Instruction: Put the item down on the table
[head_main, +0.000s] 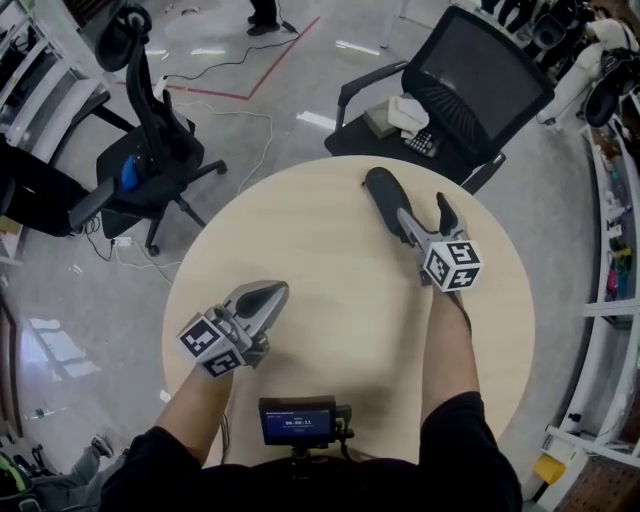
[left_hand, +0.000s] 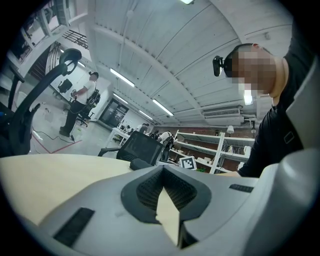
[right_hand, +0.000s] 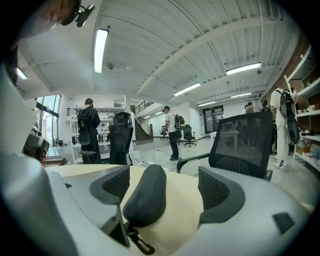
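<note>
Square markers (head_main: 452, 265) on left gripper (head_main: 272, 294), right gripper (head_main: 421, 211)

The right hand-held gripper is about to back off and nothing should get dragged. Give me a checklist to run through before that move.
1. The dark grey oblong soft case lies flat on the round pale wooden table: ok.
2. The jaws of the right hand-held gripper stand apart: ok.
3. The case is free of both pads: a clear gap at one, the case close against the other: cannot tell.
4. The small black clip at the case's near end is clear of the gripper body: cannot tell.
5. The left hand-held gripper is shut with nothing between its jaws, well away from the case: ok.
</note>
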